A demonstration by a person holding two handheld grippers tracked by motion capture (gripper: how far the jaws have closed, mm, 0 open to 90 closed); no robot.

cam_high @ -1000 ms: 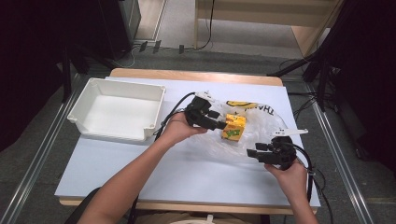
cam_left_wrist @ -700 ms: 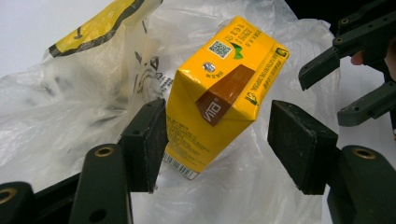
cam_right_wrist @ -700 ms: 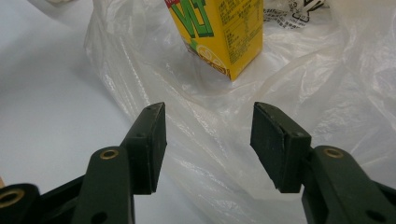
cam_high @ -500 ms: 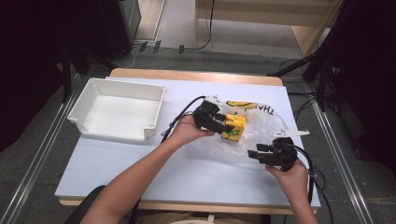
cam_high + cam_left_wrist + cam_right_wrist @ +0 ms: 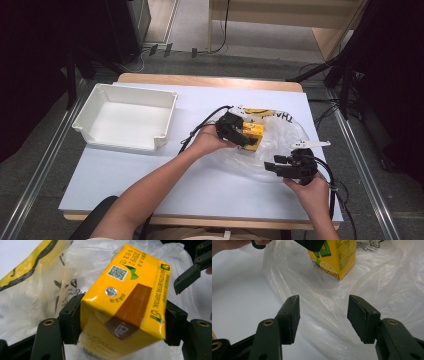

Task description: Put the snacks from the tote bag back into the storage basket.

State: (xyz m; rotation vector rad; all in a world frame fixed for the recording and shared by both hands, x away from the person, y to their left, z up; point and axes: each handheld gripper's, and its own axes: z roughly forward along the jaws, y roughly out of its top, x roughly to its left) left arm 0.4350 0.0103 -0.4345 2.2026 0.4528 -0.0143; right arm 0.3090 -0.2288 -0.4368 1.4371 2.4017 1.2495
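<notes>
A yellow drink carton [image 5: 252, 134] sits over a clear plastic bag [image 5: 280, 137] with yellow and black print, right of the table's middle. My left gripper [image 5: 246, 137] is shut on the carton [image 5: 125, 307], its pads pressed on two opposite sides. The right gripper [image 5: 272, 166] is open at the bag's near edge, its jaws apart over the crumpled plastic [image 5: 329, 315] with nothing between them. In the right gripper view the carton [image 5: 335, 258] stands a short way ahead, with the left gripper on top of it.
An empty white tray [image 5: 125, 117] stands at the left of the pale blue table top [image 5: 150, 175]. Cables trail from both grippers. A dark floor with metal rails surrounds the table.
The left gripper has moved right onto the carton and closed on it. The right gripper has stayed near the bag's front edge.
</notes>
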